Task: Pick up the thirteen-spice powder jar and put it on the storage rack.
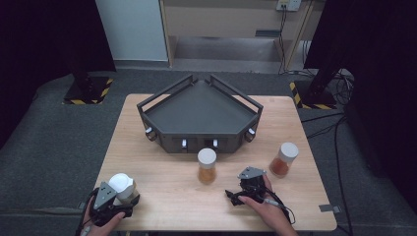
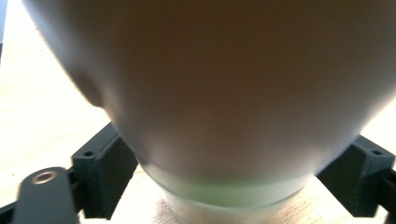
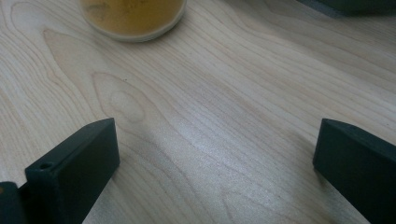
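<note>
A jar with a white cap (image 1: 121,183) stands at the table's front left corner. My left gripper (image 1: 129,196) reaches around it, and in the left gripper view the jar (image 2: 224,93) looms between the two black jaws, whose pads (image 2: 107,172) sit against its sides below the cap. My right gripper (image 1: 235,192) rests low at the front right, open, with bare wood between its jaws (image 3: 217,158). A white-capped jar of amber powder (image 1: 207,166) stands in the middle, and its base (image 3: 133,18) is at the top of the right gripper view.
A black angular tray with raised rails (image 1: 199,113) occupies the back half of the wooden table (image 1: 162,196). Another white-capped jar with orange-red contents (image 1: 283,160) stands at the right. Cables trail over the grey floor to the right.
</note>
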`<state>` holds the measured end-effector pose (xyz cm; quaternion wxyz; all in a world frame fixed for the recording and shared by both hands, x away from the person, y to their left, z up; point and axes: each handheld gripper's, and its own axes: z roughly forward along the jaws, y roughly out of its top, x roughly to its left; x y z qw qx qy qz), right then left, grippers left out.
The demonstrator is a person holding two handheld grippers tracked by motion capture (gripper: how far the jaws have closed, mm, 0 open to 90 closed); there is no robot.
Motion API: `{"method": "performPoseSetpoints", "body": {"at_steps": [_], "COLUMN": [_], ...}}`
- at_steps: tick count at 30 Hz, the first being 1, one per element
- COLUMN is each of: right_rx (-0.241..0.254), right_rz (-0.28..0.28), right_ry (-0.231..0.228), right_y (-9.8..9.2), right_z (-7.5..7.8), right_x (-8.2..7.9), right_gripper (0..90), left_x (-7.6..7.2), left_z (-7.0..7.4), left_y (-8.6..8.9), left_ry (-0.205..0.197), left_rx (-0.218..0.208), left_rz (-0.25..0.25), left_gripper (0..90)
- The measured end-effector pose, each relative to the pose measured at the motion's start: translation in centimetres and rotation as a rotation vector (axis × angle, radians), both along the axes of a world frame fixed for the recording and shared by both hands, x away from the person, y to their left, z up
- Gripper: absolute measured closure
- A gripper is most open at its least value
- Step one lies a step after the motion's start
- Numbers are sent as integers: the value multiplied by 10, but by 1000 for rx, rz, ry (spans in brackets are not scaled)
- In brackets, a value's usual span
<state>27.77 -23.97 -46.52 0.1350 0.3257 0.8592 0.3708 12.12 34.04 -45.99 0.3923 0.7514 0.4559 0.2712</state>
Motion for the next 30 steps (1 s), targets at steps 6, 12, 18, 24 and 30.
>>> {"method": "performPoseSetpoints", "body": {"at_steps": [6,12,18,24,30], "right_rx": [0,0,0,0,0], "right_rz": [0,0,0,0,0], "right_ry": [0,0,0,0,0], "right_y": [0,0,0,0,0], "right_z": [0,0,0,0,0], "right_x": [0,0,0,0,0], "right_gripper": [5,5,5,5,5], "left_x": [0,0,-3,-7,-8], "left_z": [-1,-3,1,5,9], "left_y": [-2,0,-4,-6,-7], "left_ry": [-5,-14,-23,-39,-35], "left_rx": [18,4,23,16,17], "left_rz": [-5,2,-16,-32,-50], "left_gripper": [234,280,291,293,294]}}
